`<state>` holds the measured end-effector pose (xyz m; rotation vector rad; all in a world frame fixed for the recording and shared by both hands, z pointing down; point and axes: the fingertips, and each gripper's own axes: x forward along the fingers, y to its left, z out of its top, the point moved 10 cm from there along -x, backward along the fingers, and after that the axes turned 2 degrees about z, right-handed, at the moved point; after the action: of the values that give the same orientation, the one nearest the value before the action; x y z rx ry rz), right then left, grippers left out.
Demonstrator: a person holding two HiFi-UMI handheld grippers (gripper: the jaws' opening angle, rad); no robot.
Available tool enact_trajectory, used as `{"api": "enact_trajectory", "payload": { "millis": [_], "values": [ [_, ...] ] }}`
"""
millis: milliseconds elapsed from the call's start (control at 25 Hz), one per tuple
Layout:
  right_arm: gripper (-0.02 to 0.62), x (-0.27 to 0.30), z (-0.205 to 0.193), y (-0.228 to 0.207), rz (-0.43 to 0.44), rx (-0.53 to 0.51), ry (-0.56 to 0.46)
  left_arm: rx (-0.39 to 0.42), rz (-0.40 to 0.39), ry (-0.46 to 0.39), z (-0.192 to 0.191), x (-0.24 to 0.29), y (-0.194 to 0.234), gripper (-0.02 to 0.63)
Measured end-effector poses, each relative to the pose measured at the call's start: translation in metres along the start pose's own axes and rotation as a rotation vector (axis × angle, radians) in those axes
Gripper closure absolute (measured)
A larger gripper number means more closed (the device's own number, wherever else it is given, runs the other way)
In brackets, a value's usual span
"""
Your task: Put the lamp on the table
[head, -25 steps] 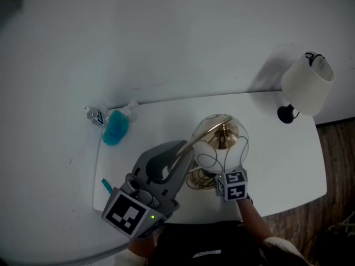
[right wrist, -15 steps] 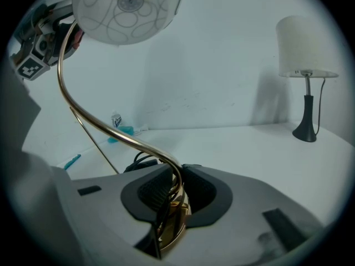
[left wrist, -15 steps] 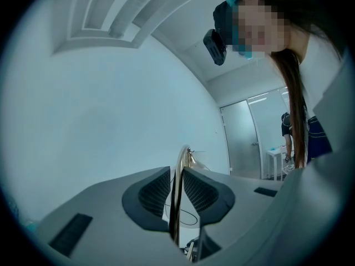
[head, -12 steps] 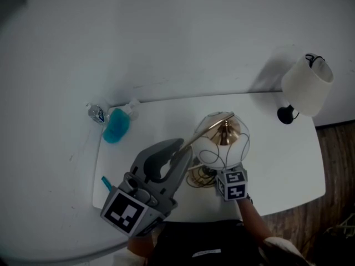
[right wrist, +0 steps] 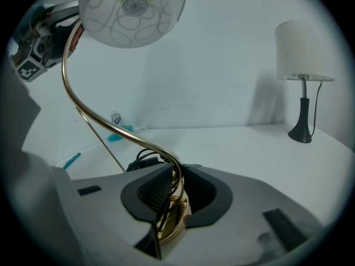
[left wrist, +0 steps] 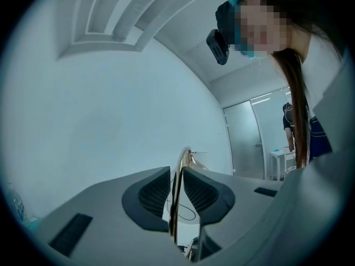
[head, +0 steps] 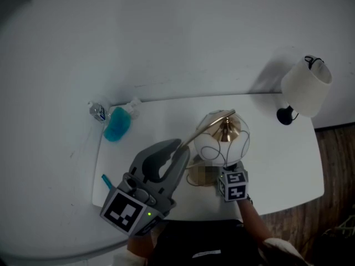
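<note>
The lamp has a curved gold stem (head: 209, 126) and a white glass shade (head: 222, 139) with a swirl pattern. It stands over the middle of the white table (head: 277, 165). My left gripper (head: 183, 147) is shut on the upper stem (left wrist: 176, 204). My right gripper (right wrist: 173, 184) is shut on the stem low down, just above the gold base (right wrist: 173, 221); its marker cube (head: 233, 185) shows near the table's front edge. The shade (right wrist: 133, 7) hangs high above the right jaws. A black cord (right wrist: 141, 158) lies coiled beside the base. Whether the base touches the table is hidden.
A second lamp (head: 305, 87) with a white cylinder shade and a black stand (right wrist: 302, 127) occupies the back right corner. At the back left lie a blue bottle (head: 115, 125) and a small clear bottle (head: 97, 112). A teal pen (head: 105, 183) rests at the front left.
Almost nothing: the lamp and my left gripper have edged slightly toward the back right. Both grips stay shut on the stem.
</note>
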<state>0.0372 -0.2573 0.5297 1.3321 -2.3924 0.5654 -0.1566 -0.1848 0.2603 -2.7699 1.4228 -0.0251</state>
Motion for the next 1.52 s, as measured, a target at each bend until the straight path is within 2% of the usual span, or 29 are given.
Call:
{"api": "enact_trajectory", "payload": {
  "millis": [520,1520],
  "values": [
    [0.518,-0.014,-0.001,0.002,-0.012,-0.025,0.004,0.0,0.044,-0.016,-0.001,-0.021,-0.003,0.518],
    [0.541,-0.045,-0.005,0.018,-0.041,-0.057,-0.035,-0.024,0.062,0.002,-0.017,-0.056,-0.017,0.54]
  ]
}}
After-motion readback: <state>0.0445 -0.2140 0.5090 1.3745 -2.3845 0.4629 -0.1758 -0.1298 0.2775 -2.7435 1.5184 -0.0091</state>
